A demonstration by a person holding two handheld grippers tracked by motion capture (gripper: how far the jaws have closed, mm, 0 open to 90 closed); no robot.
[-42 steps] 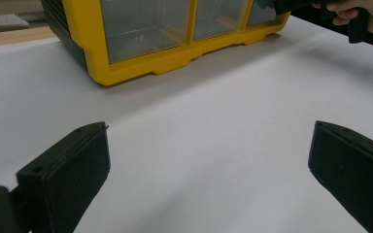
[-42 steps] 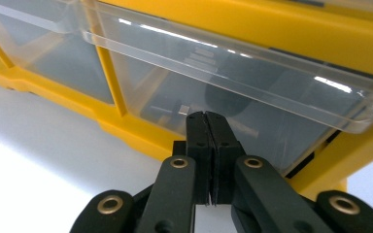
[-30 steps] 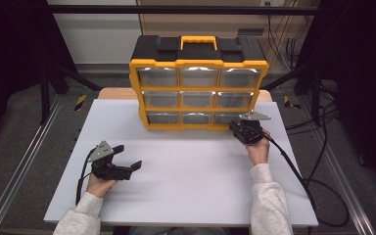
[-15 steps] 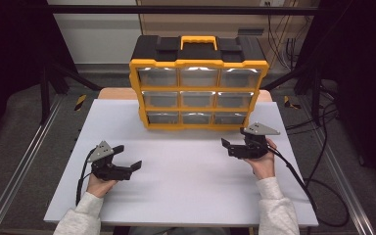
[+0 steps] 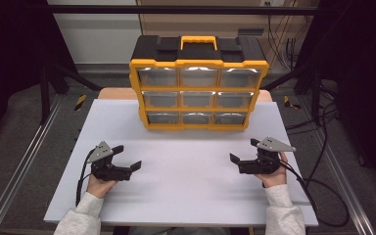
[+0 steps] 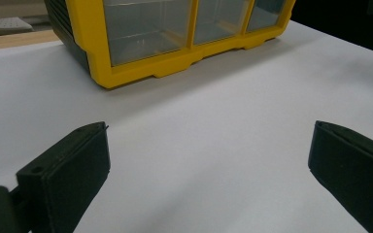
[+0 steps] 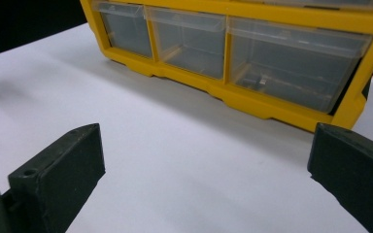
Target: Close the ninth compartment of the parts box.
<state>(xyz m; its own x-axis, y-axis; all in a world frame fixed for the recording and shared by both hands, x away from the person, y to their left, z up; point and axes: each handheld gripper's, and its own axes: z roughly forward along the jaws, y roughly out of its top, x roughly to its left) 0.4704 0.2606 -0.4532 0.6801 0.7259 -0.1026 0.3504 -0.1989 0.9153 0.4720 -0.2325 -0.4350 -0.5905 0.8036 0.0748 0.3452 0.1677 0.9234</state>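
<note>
The right gripper [image 5: 242, 151], just opened and empty, has been withdrawn to four o'clock from the drawer cabinet [image 5: 199, 83]; the left gripper [image 5: 127, 157] is held open on the worktop [image 5: 186, 181].

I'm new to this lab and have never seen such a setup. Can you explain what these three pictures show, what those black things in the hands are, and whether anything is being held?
A person sits at a white table and holds a hand-operated tool in each hand: the left gripper and the right gripper. The big picture comes from a fixed camera above the person. The other two come from small cameras riding on each gripper, looking along its two black jaws. On the table stands a yellow and black drawer cabinet with nine clear drawers, all pushed in. Both grippers stand open with only bare table between the jaws; the right one's jaws have just been opening. Nothing is held.
</note>
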